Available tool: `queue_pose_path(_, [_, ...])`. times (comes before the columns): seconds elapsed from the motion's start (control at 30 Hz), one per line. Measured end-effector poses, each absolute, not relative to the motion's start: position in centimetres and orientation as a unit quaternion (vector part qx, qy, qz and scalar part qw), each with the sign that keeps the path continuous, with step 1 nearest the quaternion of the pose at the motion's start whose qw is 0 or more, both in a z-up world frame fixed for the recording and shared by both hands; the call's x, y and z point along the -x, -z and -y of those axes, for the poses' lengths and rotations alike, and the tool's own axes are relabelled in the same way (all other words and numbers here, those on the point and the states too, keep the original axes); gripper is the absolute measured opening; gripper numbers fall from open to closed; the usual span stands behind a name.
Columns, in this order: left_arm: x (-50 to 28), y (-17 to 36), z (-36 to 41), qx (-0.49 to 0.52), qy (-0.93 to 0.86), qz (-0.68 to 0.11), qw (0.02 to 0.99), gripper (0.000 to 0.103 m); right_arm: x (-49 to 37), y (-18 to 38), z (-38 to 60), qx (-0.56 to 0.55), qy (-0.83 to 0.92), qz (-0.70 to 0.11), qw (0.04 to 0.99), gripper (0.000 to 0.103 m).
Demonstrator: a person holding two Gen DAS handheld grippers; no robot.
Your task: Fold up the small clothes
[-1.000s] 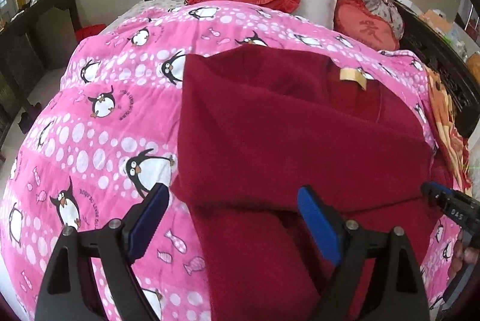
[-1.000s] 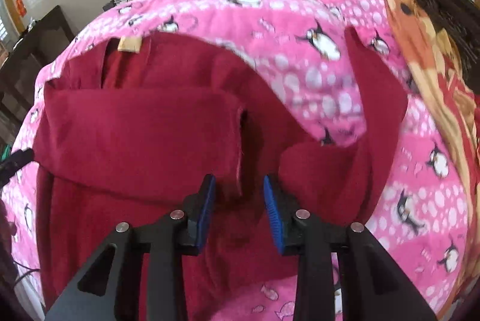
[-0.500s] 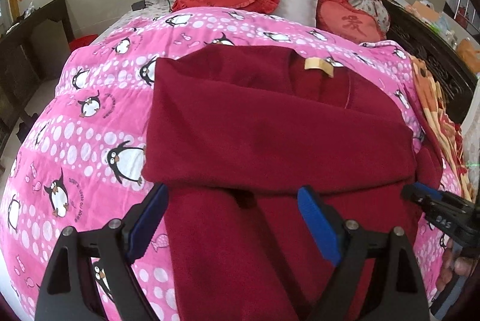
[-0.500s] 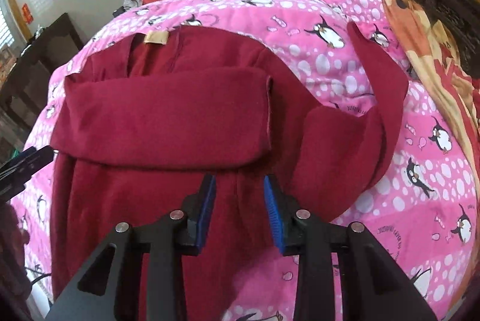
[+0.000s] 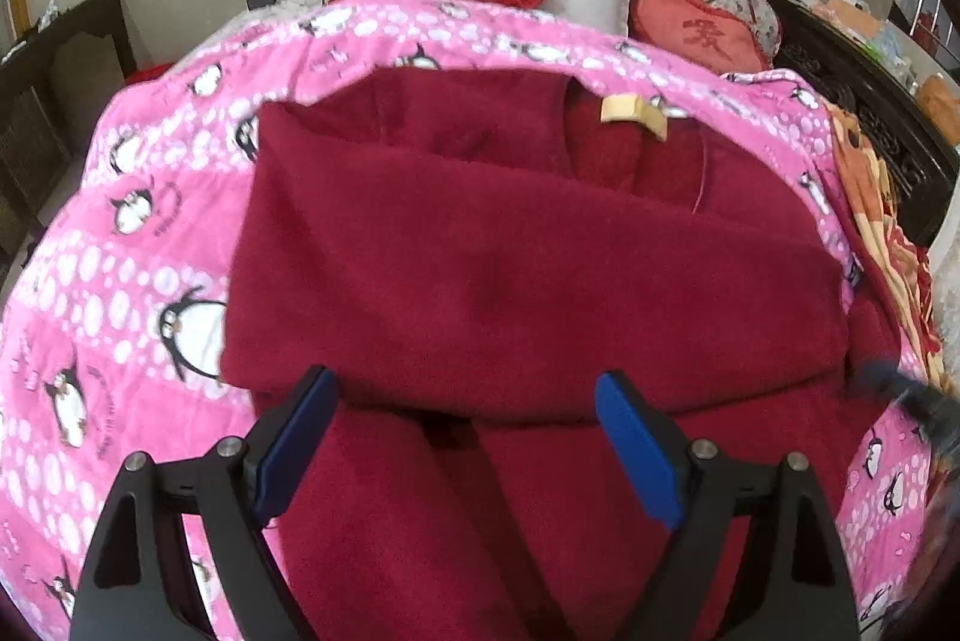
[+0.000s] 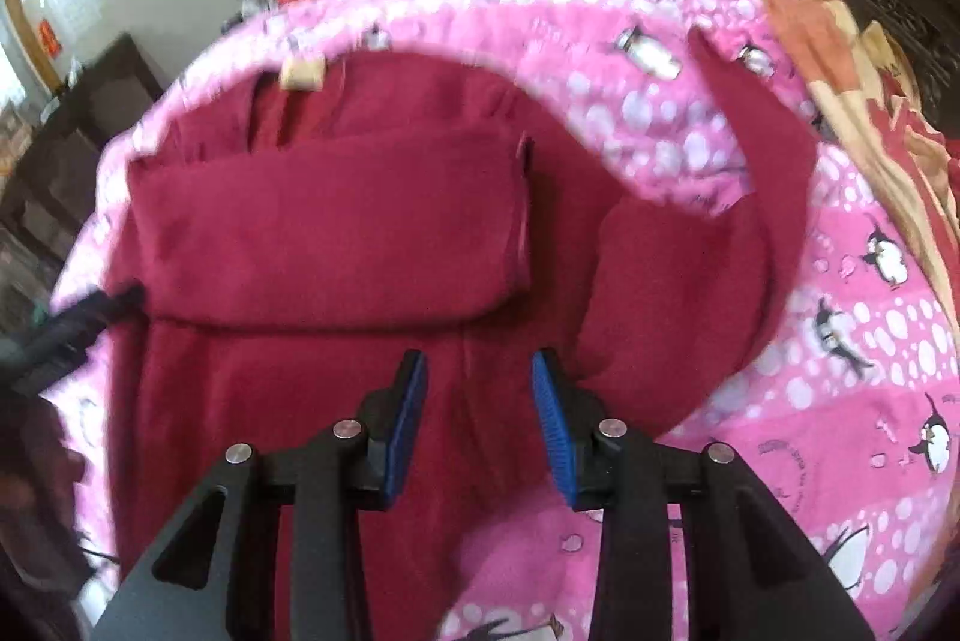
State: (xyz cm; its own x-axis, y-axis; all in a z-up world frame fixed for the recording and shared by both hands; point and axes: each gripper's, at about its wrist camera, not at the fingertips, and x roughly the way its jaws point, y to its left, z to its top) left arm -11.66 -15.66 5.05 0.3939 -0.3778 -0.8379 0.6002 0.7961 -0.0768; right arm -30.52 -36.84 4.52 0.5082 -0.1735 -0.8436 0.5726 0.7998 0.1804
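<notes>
Now, the red fleece garment lies mid-quilt, one sleeve folded across its chest, the other sleeve sprawling toward two o'clock. Left gripper and right gripper hover with fingers apart, empty. I'd pinch that loose cuff cleanly, then lay it across flat.

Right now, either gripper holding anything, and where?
Nothing held. Left gripper and right gripper are both open above the red garment, jaws empty.

1. Your left gripper had black triangular-cutout arms, silver screws and smooth blue pads.
2. Your right gripper matched, with ribbed blue pads.
</notes>
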Motion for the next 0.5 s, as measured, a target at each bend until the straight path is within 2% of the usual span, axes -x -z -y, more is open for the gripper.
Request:
queue_pose_path(0.1, [11.6, -4.1, 16.2, -0.132, 0.293, -0.467, 0.824, 0.091, 31.4, -7.3, 38.7, -0.239, 0.233, -0.401, 0.853, 0.012])
queue_pose_path(0.23, [11.7, -3.3, 16.1, -0.136, 0.295, -0.468, 0.822, 0.092, 30.1, -9.7, 43.0, -0.202, 0.297, -0.384, 0.851, 0.024])
queue_pose_path(0.5, [11.4, -3.0, 16.0, -0.135, 0.301, -0.474, 0.816, 0.093, 25.8, -4.9, 52.6, -0.207, 0.353, -0.455, 0.791, 0.025])
